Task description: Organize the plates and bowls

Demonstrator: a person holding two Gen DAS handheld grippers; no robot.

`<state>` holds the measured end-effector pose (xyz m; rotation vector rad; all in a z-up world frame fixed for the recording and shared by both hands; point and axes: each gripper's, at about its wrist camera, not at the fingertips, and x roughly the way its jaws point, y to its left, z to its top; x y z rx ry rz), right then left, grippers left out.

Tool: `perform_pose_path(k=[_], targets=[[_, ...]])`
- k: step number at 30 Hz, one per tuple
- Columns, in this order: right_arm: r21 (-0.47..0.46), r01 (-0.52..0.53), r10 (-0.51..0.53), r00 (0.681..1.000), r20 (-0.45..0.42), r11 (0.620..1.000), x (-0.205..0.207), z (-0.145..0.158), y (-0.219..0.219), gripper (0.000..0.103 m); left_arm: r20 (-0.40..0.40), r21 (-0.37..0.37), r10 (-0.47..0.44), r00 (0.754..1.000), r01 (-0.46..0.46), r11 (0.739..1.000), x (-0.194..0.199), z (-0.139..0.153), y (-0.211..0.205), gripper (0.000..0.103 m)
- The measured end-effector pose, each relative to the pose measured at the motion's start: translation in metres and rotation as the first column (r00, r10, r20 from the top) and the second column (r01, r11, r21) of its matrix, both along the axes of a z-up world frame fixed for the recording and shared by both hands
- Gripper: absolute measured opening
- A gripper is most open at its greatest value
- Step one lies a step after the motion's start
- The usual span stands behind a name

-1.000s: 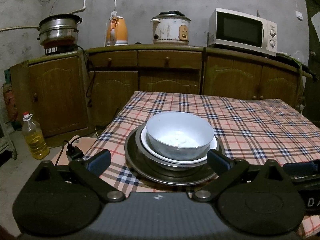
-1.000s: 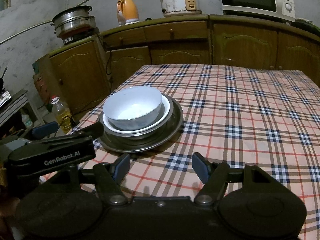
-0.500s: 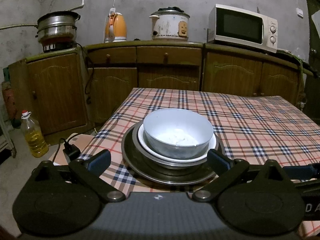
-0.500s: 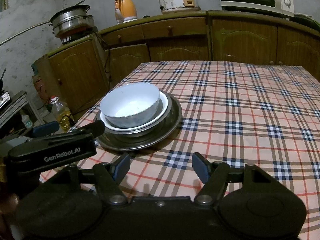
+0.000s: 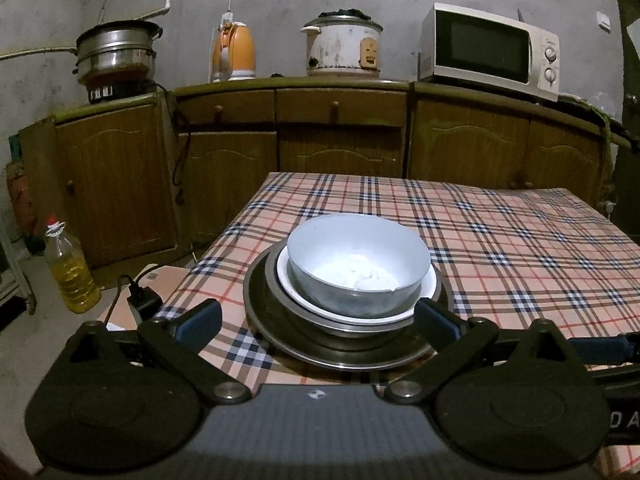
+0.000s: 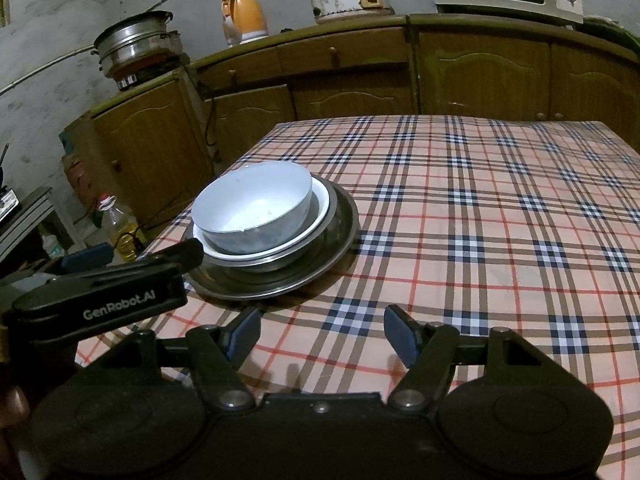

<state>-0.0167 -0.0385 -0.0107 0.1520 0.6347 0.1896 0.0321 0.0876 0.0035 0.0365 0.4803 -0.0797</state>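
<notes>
A pale blue bowl point(image 5: 358, 264) sits in a white plate point(image 5: 428, 292), in a steel dish, on a large metal plate point(image 5: 280, 340), one stack at the table's near left corner. The bowl point(image 6: 256, 204) and the metal plate point(image 6: 340, 240) also show in the right wrist view. My left gripper point(image 5: 318, 322) is open and empty, its jaws spread just in front of the stack and not touching it. My right gripper point(image 6: 322, 336) is open and empty over bare cloth, right of the stack.
The table has a plaid cloth point(image 6: 480, 220). Wooden cabinets point(image 5: 340, 140) behind hold a steamer pot point(image 5: 116, 56), orange kettle point(image 5: 236, 52), rice cooker point(image 5: 344, 48) and microwave point(image 5: 488, 52). An oil bottle point(image 5: 70, 268) and a plug stand on the floor at left.
Both grippers have drawn back and risen slightly from the stack. The stack has not moved and both jaws have stayed open.
</notes>
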Motion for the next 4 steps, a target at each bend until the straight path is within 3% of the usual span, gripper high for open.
perform_pose_path(k=[4], targets=[[0.007, 0.004, -0.004, 1.000, -0.005, 1.000, 0.0028, -0.0015, -0.0027, 0.081, -0.013, -0.010, 0.016, 1.000, -0.016, 1.000, 0.0037, -0.0001, 0.0022, 0.103]])
